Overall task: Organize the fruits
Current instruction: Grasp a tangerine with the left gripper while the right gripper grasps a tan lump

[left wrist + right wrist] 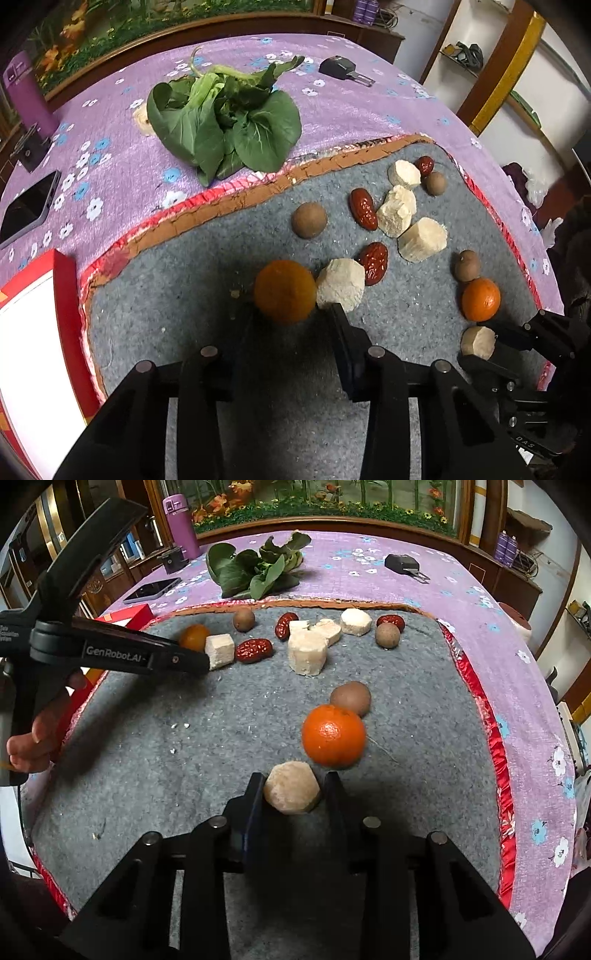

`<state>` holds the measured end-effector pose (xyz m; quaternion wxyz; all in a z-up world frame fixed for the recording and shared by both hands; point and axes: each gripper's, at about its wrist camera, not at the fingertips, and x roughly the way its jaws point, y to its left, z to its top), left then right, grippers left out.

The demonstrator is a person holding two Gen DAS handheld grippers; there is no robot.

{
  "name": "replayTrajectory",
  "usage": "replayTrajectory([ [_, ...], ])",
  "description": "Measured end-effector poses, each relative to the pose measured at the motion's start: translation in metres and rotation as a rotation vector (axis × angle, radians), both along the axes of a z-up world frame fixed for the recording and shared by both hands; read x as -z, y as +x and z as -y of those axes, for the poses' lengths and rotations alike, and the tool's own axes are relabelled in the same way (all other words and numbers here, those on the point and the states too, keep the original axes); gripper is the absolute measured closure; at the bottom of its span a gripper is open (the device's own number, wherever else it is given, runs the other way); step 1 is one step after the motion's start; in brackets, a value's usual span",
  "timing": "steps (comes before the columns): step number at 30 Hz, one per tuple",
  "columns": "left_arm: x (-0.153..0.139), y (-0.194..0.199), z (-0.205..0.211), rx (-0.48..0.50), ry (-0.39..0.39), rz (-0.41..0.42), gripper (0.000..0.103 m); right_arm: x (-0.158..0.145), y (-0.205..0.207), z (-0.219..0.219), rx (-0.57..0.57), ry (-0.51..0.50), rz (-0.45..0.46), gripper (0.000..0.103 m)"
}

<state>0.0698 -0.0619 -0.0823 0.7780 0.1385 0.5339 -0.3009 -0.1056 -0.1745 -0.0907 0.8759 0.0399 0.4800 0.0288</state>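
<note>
Each gripper straddles one piece on the grey mat (147, 775), seemingly to sort like with like. The left gripper (286, 314) brackets a dark mandarin (285, 291) at near left, pad contact hidden — the right gripper (293, 788) has closed around a pale chunk (291, 788) at near right, one finger touching, a sliver of gap at the other.

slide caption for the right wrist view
Right gripper straddles a pale peeled chunk on the grey mat, a tangerine just beyond.
</note>
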Motion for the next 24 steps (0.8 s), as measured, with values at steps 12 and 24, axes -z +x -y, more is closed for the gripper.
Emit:
replayTrajectory([
  [12, -0.01, 0.003, 0.007, 0.022, 0.035, 0.087, 0.057, 0.0, 0.0, 0.001, -0.001, 0.01, 0.0, 0.069],
  [24, -0.007, 0.012, 0.002, 0.018, -0.038, 0.029, 0.061, -0.001, 0.0, 0.001, 0.002, 0.012, -0.001, 0.069],
])
